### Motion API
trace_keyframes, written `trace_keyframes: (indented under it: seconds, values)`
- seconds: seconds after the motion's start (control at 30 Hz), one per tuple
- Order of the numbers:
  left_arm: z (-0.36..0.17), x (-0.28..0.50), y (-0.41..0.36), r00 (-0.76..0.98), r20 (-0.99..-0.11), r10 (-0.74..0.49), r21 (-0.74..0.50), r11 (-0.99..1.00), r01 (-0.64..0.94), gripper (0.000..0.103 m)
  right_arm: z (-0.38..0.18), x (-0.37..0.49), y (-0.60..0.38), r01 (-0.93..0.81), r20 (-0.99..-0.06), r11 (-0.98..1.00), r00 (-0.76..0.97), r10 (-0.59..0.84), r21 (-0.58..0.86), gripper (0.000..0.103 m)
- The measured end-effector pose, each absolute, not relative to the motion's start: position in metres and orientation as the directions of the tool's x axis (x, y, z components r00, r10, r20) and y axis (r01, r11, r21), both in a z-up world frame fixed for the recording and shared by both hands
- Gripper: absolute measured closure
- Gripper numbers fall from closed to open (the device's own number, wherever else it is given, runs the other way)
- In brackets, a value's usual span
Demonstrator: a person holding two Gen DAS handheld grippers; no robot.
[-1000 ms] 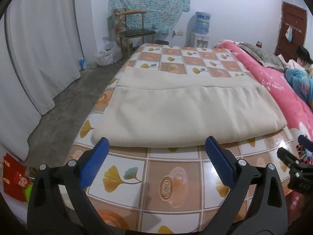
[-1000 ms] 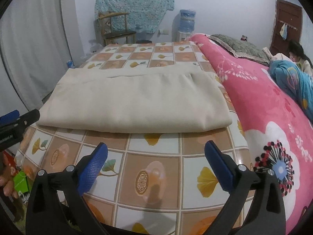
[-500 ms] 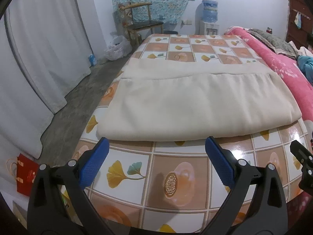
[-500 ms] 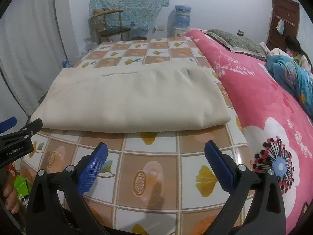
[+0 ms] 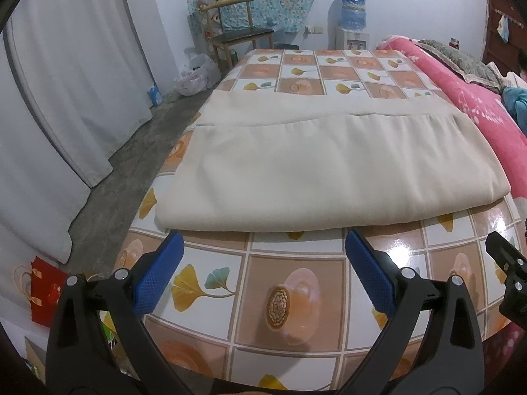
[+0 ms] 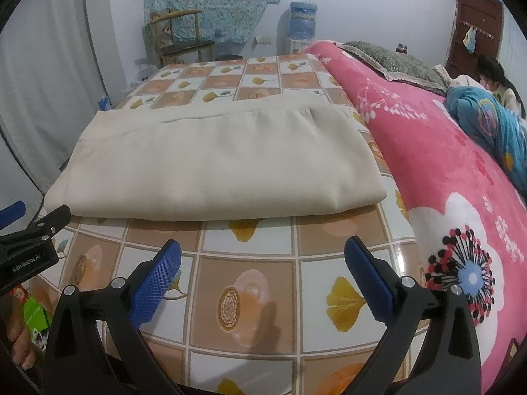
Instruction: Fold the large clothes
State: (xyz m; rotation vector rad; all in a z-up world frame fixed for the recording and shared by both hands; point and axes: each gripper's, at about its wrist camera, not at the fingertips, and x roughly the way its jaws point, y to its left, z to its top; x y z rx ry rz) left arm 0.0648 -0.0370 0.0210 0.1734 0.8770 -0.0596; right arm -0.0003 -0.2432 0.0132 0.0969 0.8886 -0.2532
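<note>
**Fold status: one lengthwise fold in place**

The beige cloth [image 5: 322, 171] lies mid-frame on the tiled-pattern bed cover [image 5: 290, 296], apparently doubled once; further folds remain. Left gripper [image 5: 260, 273] and right gripper [image 6: 262, 275] hover lower frame, jaws spread, empty.

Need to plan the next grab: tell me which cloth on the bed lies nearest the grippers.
The beige cloth, folded flat on the checked sheet just beyond both open grippers. The pink blanket lies off to the right.
</note>
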Motion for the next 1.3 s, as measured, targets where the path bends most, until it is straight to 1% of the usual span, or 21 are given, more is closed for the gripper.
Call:
trace_keyframes:
  seconds: [1.3]
  values:
    - [0.0176,0.0613,-0.0410,0.634,-0.773,0.019,0.135,0.982,0.135,0.008,0.0171,-0.0001,-0.2476,0.259,-0.773,0.965,0.606,-0.189,-0.033,0.007]
